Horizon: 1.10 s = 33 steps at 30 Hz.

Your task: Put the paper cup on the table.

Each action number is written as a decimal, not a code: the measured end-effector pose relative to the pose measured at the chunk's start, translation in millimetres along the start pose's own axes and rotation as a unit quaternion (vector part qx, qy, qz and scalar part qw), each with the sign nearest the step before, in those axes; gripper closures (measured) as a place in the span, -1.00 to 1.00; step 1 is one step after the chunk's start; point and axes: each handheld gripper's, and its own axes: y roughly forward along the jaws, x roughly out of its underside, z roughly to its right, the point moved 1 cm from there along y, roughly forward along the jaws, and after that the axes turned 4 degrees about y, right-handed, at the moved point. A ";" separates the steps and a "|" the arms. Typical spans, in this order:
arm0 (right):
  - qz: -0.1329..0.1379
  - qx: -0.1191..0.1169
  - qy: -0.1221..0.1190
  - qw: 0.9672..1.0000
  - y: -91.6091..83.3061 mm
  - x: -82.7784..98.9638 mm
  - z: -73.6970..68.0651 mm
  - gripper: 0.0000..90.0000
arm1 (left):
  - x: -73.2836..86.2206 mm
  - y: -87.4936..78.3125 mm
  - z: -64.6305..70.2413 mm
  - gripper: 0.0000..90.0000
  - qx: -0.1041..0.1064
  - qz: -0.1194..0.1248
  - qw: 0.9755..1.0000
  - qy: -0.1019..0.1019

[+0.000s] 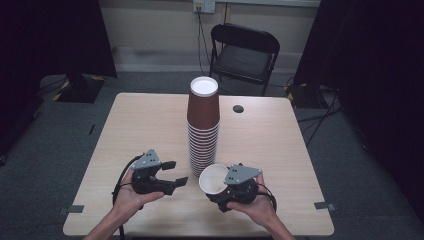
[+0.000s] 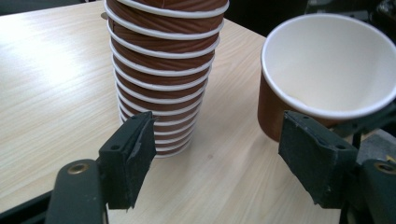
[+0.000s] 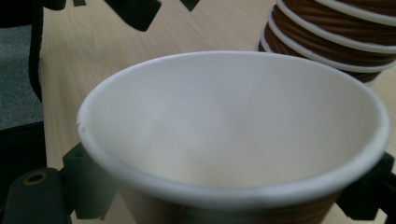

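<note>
Hovering low over the wooden table [image 1: 150, 125], the left gripper [image 1: 171, 173] is standing with its jaws spread wide and nothing between them; in the left gripper view the two black pads are framing bare tabletop, with the foot of the stack to one side and the single cup to the other. Moving rightward, the tall stack of brown paper cups [image 1: 203, 125] is standing upright near the middle of the table, its ribbed sleeves and white rims nested closely, the topmost cup showing its white inside. Just beside the base of the stack, the right gripper [image 1: 227, 187] is pinching a loose cup [image 1: 214, 179], tilted so that its open mouth is facing up and toward the person; in the right gripper view the pads are pressing on the cup's wall from both sides below the rim.

Judging by this, one cup is being held apart from the stack, and the step in hand is handling that single cup while the left side is waiting free. The next move is probably calling for the right hand to carry the cup clear of the stack and set it upright, or nest it on top, keeping the grip gentle so the thin wall is not crushed, and steering wide so the tall stack is not knocked.
</note>
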 end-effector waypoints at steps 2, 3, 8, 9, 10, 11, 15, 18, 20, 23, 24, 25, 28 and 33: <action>0.005 0.005 0.008 1.000 -1.0 0.8 3.3 -0.73 | 3.0 -0.3 0.0 -0.42 -0.005 -0.004 1.000 0.006; 0.008 0.006 0.013 1.000 -1.8 1.1 5.3 -0.73 | 4.5 -0.5 0.0 -0.42 -0.007 -0.007 1.000 0.011; 0.022 0.014 0.039 0.999 -6.6 3.5 16.2 -0.73 | 14.7 -0.3 0.4 -0.43 -0.012 -0.010 0.999 0.032; 0.025 0.018 0.047 0.998 -7.7 4.5 19.3 -0.73 | 15.9 -0.4 0.3 -0.42 -0.010 -0.015 0.999 0.033; 0.025 0.020 0.050 0.998 -8.3 5.0 21.1 -0.73 | 17.6 -0.7 -0.2 -0.40 -0.011 -0.015 0.999 0.037; 0.028 0.023 0.055 0.998 -9.2 5.9 24.6 -0.73 | 18.9 -1.0 0.2 -0.40 -0.014 -0.016 0.999 0.035; 0.047 0.029 0.079 0.995 -12.6 7.7 36.9 -0.74 | 20.8 -3.8 -1.4 -0.40 -0.019 -0.012 0.999 0.030; 0.052 0.040 0.093 0.993 -15.3 8.1 45.7 -0.74 | 21.6 -5.8 -2.3 -0.38 -0.023 -0.011 0.999 0.030; 0.057 0.050 0.101 0.992 -17.8 8.4 51.0 -0.74 | 24.4 -9.1 -3.4 -0.38 -0.016 -0.011 1.000 0.010; 0.062 0.066 0.112 0.990 -20.4 9.2 57.4 -0.74 | 27.4 -13.6 -4.9 -0.38 -0.026 -0.009 1.000 0.008; 0.062 0.066 0.112 0.990 -20.4 9.2 57.4 -0.74 | 27.4 -13.6 -4.9 -0.38 -0.026 -0.009 1.000 0.008; 0.065 0.069 0.117 0.989 -20.8 9.5 59.2 -0.74 | 29.1 -15.9 -5.6 -0.38 -0.032 -0.008 0.999 0.008; 0.075 0.085 0.145 0.983 -21.1 11.7 70.2 -0.74 | 35.7 -20.9 -6.0 -0.50 -0.044 0.005 0.999 0.016; 0.085 0.107 0.168 0.976 -18.2 14.3 82.5 -0.74 | 42.5 -24.4 -4.9 -0.51 -0.053 0.005 0.998 0.023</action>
